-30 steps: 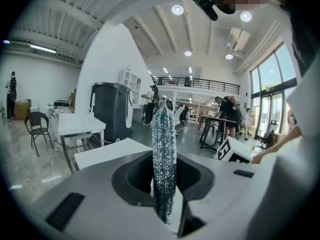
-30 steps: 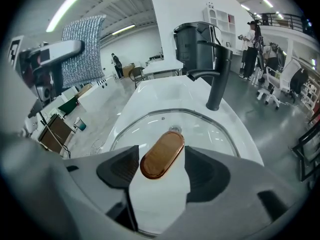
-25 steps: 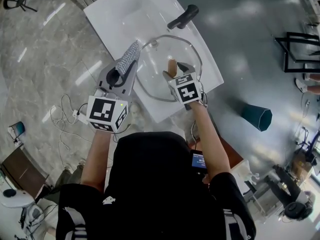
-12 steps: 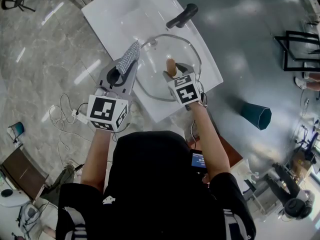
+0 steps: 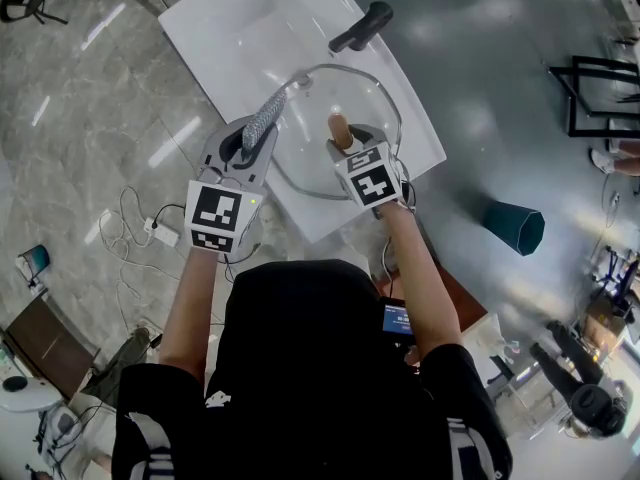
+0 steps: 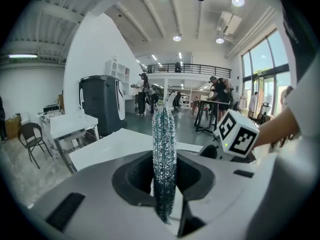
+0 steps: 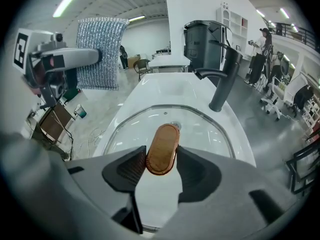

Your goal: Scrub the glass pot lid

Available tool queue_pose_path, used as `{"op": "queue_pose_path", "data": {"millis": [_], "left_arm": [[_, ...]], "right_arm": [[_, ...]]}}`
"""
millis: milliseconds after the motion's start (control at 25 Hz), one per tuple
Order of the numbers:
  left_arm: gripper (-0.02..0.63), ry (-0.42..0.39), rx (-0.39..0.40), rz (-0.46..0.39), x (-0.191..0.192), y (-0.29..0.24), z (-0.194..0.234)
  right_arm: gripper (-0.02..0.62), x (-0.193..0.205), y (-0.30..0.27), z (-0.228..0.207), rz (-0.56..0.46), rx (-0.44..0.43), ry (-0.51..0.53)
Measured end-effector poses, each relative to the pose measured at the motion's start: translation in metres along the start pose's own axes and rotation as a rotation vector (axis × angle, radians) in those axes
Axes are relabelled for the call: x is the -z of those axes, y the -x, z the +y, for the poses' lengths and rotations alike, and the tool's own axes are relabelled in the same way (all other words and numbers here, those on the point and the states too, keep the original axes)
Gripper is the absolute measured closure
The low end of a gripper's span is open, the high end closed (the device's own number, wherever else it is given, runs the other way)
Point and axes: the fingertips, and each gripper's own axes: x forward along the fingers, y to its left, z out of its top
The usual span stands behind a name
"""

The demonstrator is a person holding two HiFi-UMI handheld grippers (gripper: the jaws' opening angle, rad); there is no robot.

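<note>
The white sink (image 5: 250, 28) is the biggest thing in front of your grippers: a glossy, smooth rectangular slab with a shallow rounded basin, lying below and ahead of both jaws. The glass pot lid (image 5: 375, 108) lies across the near end of that basin, directly under your right gripper (image 5: 345, 146). It is round, clear and shiny with a thin metal rim, and the white basin shows through the glass (image 7: 200, 129).

Beyond the lid's far rim, ahead and to the right of your right gripper's jaws, the matte black faucet (image 5: 362, 28) stands on the sink deck, a round post with a spout reaching over the basin.

Your left gripper (image 5: 253, 140) is clamped on a scrubbing cloth (image 5: 268, 113). The cloth is a flat sheet of glittery silver-green metallic mesh, rough and knitted in look, and it stands up out of the closed jaws (image 6: 165, 184) edge-on. It hangs over the lid's left rim, to the left of your right gripper; no view shows whether it touches the glass.

The smallest piece is the lid's wooden knob (image 7: 161, 149), an oval, smooth, orange-brown button. Your right gripper's jaws have just been closing around it. They now stand partly open with the knob between them, and the ribbed black pads (image 7: 131, 168) meet it on both sides.
</note>
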Motion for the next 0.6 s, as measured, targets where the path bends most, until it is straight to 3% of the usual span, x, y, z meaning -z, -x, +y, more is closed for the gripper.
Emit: {"op": "queue_pose_path", "data": {"millis": [240,480,600], "left_arm": [[0.534,-0.067,0.038,0.079,0.020,-0.009,-0.004],[0.535,-0.260,0.179,0.270,0.054,-0.024,-0.022],[0.535,-0.384,0.205,0.339,0.068,-0.032,-0.025]], "right_arm": [[0.419,0.000,0.000,0.000,0.002,-0.014,0.010],[0.420,0.000,0.001,-0.001,0.010,-0.017,0.041],[0.420,0.002,0.002,0.000,0.007,-0.024,0.042]]}}
